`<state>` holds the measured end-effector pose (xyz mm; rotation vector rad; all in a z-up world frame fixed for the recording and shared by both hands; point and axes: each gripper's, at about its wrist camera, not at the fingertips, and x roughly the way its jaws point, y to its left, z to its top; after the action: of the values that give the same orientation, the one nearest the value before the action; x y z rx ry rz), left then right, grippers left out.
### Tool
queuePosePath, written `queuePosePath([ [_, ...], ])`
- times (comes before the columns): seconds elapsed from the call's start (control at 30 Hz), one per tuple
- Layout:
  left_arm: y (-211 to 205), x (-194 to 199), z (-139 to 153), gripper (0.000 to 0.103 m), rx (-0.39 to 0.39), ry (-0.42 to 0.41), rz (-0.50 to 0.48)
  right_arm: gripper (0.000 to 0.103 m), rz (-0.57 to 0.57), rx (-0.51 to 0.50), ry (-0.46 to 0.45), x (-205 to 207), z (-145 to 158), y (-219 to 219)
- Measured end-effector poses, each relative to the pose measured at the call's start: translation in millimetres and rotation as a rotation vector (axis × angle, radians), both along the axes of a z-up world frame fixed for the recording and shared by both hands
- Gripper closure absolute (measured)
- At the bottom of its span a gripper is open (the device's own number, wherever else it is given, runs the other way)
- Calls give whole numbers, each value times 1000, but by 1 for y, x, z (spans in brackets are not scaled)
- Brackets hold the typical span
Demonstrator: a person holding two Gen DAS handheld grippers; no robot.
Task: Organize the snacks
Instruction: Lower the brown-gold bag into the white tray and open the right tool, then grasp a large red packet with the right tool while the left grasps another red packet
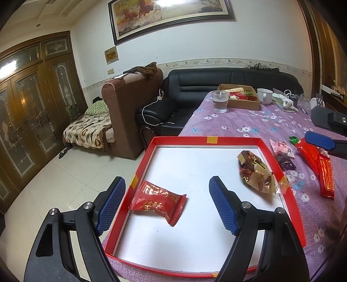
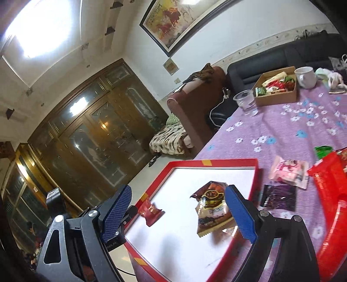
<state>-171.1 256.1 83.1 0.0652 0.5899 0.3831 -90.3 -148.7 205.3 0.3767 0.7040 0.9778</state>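
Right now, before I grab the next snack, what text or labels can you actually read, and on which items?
Red packet in the red tray: gold characters, not readable.
Brown-gold packet in the tray: a printed label band, blurred.
Pink packet on the tablecloth: print too blurred.
Long red packets: no legible text.
Small wall notice: too small.

A home living room: a black leather sofa (image 1: 216, 86) and brown upholstered armchair (image 1: 130, 108) face tall wooden glass-panelled doors (image 1: 28, 112), beneath a framed horse painting (image 1: 169, 17), beside a purple floral-clothed desk (image 1: 249, 125).
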Motion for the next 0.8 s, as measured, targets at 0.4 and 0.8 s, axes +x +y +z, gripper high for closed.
queuePosePath([
  [0.4, -10, 7, -2, 23, 0, 18, -18, 13, -152, -152, -69, -16, 6, -53],
  [0.8, -49, 16, -12, 23, 19, 80, -119, 13, -371, -438, 130, 0, -52, -110],
])
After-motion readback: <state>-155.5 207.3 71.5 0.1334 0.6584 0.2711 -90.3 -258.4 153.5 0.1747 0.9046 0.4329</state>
